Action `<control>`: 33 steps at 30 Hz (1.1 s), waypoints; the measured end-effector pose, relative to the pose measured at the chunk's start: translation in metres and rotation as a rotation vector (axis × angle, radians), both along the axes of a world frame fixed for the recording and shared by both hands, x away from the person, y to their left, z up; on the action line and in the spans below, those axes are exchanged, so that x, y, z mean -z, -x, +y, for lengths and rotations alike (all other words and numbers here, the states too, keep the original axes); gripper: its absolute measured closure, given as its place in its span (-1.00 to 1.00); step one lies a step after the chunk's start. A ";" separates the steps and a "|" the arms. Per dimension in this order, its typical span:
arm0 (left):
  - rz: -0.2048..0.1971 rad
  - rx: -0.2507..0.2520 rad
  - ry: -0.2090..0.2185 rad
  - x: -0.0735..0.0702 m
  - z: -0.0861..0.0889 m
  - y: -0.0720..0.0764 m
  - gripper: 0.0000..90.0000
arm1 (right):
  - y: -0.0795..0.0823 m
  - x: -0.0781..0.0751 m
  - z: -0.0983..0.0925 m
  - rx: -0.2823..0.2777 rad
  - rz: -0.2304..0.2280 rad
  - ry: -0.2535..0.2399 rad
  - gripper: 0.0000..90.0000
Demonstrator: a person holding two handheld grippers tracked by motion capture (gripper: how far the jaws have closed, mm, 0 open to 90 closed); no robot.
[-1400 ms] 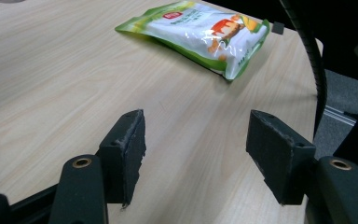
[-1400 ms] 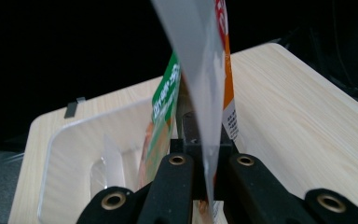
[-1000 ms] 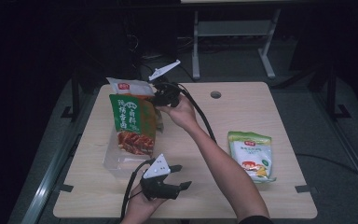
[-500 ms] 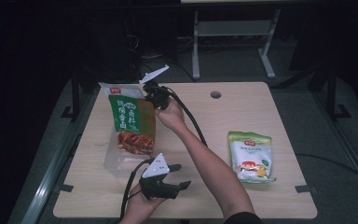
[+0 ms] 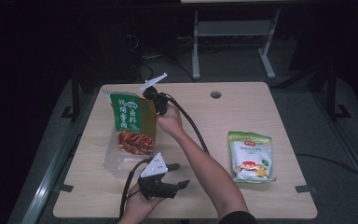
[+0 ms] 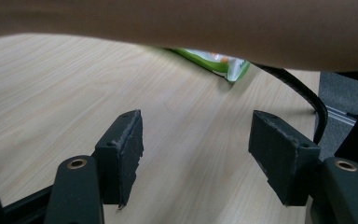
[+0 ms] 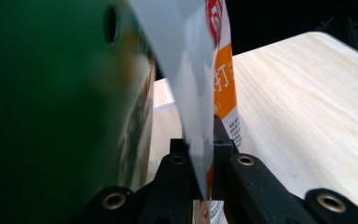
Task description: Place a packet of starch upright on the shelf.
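High view: the right gripper (image 5: 153, 95) is clenched on the top edge of a tall green bag (image 5: 134, 122), which stands upright on the far-left part of the wooden counter (image 5: 261, 100). The bag's lower front carries a picture of reddish food, and a clear, pale pack (image 5: 113, 161) lies just beside the bag's base, on its near side. The right hand (image 5: 168, 120) sits just right of the bag, with the forearm running from it toward the counter's near edge. A black cable (image 5: 191, 126) trails from this gripper along the arm. The left gripper (image 5: 179, 175) is near the counter's front edge, on the near side of the bag and well apart from it; its jaws stand released, pointing right, with nothing between them. A light-green pouch (image 5: 250, 156) lies flat well to the right of the bag.

Left gripper view: both black jaws stand apart over bare wood, holding nothing. The person's forearm (image 6: 191, 23) crosses the top, and a corner of the light-green pouch (image 6: 223, 65) shows beyond it.

Right gripper view: the jaws are pinched tight on a thin pale strip of the bag's top seal (image 7: 186, 93). The green bag (image 7: 51, 116) hangs close at the left, blurred; an orange-and-white panel with print (image 7: 223, 93) shows just right of the strip
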State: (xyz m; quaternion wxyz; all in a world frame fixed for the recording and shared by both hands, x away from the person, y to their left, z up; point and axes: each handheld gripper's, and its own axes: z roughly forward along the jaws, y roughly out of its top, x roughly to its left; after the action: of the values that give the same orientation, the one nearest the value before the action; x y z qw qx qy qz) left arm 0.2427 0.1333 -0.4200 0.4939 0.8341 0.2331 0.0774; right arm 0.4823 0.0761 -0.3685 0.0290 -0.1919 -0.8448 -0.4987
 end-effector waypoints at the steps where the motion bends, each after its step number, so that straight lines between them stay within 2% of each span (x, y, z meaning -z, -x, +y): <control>1: 0.001 0.001 0.001 0.000 0.000 0.000 -0.24 | -0.001 0.001 -0.002 0.003 -0.002 -0.013 1.00; 6: 0.003 0.004 0.001 0.000 -0.001 0.000 -0.24 | -0.001 0.002 -0.004 -0.004 -0.011 -0.017 1.00; 8: 0.006 0.005 -0.002 0.000 -0.001 0.000 -0.24 | -0.001 0.001 -0.003 0.003 -0.002 -0.035 1.00; 13: 0.003 0.002 0.001 0.000 0.000 0.001 -0.24 | 0.002 -0.002 0.001 -0.003 -0.044 0.002 1.00; 17: 0.005 0.002 0.000 0.000 0.000 0.001 -0.24 | 0.000 -0.001 0.000 -0.006 -0.021 0.012 0.99; 23: 0.010 -0.003 0.003 0.001 0.001 0.001 -0.24 | -0.001 -0.004 -0.002 -0.011 -0.028 0.036 0.90; 26: 0.009 0.004 -0.004 0.001 0.000 0.001 -0.24 | -0.003 -0.006 -0.008 -0.011 -0.010 0.048 0.85; 31: 0.009 0.004 -0.008 0.002 -0.001 0.002 -0.25 | -0.004 -0.009 -0.017 -0.015 0.052 0.024 0.74; 33: 0.009 0.003 -0.005 0.002 -0.001 0.002 -0.25 | -0.004 -0.008 -0.021 -0.019 0.070 0.038 0.73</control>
State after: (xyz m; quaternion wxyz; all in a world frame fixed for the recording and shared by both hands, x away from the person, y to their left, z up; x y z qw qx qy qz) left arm 0.2407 0.1324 -0.4219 0.4908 0.8360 0.2339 0.0738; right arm 0.4868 0.0551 -0.3608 0.0595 -0.2018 -0.8543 -0.4753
